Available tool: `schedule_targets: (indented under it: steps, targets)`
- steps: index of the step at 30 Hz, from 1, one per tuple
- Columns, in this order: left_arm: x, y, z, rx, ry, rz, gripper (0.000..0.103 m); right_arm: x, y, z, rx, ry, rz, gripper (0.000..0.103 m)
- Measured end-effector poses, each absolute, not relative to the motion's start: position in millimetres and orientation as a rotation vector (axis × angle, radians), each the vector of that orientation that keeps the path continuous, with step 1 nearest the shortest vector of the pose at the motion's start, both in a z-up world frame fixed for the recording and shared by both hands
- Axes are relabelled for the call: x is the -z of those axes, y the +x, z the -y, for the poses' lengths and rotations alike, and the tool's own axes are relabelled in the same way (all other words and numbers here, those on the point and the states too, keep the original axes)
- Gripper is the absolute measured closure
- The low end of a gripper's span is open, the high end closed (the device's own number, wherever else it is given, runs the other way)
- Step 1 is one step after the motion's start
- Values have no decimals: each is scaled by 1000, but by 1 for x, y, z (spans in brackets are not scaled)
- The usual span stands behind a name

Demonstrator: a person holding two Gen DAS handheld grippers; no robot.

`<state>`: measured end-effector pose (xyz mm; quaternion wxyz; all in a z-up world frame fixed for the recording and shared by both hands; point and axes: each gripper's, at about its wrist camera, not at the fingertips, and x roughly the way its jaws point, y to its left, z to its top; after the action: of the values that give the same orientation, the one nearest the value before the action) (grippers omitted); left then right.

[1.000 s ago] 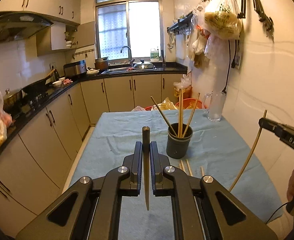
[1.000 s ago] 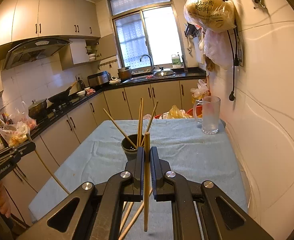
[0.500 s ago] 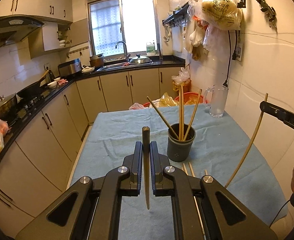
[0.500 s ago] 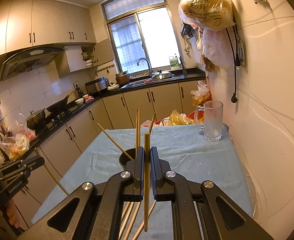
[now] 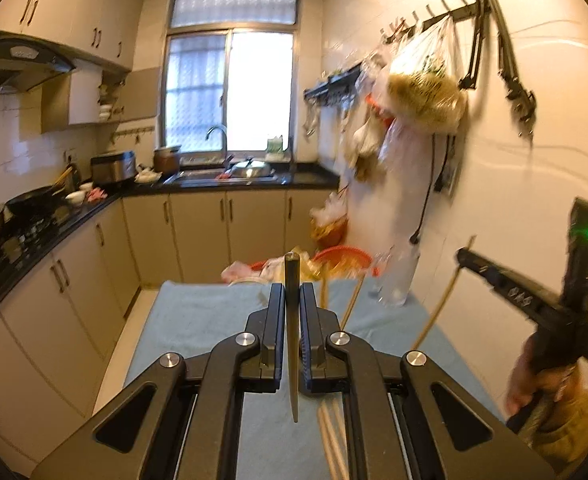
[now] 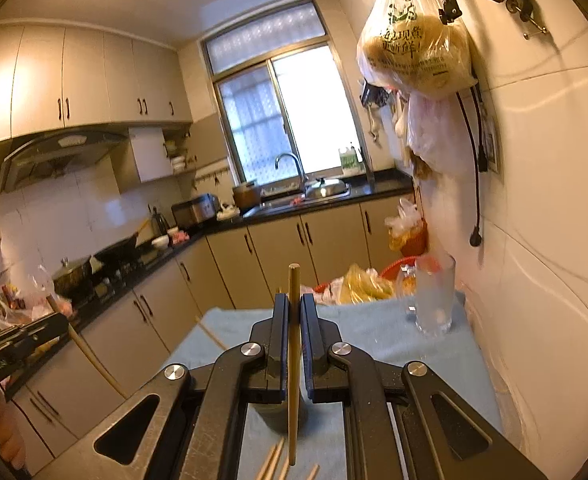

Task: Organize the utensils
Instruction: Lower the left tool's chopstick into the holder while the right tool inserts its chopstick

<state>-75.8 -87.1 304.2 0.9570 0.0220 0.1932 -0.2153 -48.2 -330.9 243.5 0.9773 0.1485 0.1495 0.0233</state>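
Between our left gripper's (image 5: 293,294) matt black plastic jaws sits a dark-tipped, smooth wooden chopstick (image 5: 292,332); our right gripper (image 6: 293,304) pinches a paler wooden chopstick (image 6: 293,364). Beneath both jaws lies a soft, matt blue cloth (image 5: 198,320). Right of the right jaws, a frosted glass pitcher (image 6: 434,300) stands by glossy wall tiles (image 6: 542,208).

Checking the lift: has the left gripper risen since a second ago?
Yes. In its own view the left gripper now hides the cup, and the window sits lower in frame.
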Motion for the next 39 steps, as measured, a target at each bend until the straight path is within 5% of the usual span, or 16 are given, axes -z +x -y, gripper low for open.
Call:
schedule_targets:
  steps: [12,27,29,31,39]
  targets:
    - [-299,10,143,467,-18,-401,96,-240,19,347,-58,433,-248,96]
    - [-236,60,159,417,10,-564,96,-159,84,349,-70,478,-489,96]
    - [-239,54,158,417,20,-551,90,-158,83,349,-73,480,-502,90]
    - [-243,45,154,410,28,-532,74,-161,80,348,-65,469,-494,74]
    - [-273,-15,119,387,15,-449,60,-192,37,343,-47,402,-462,62]
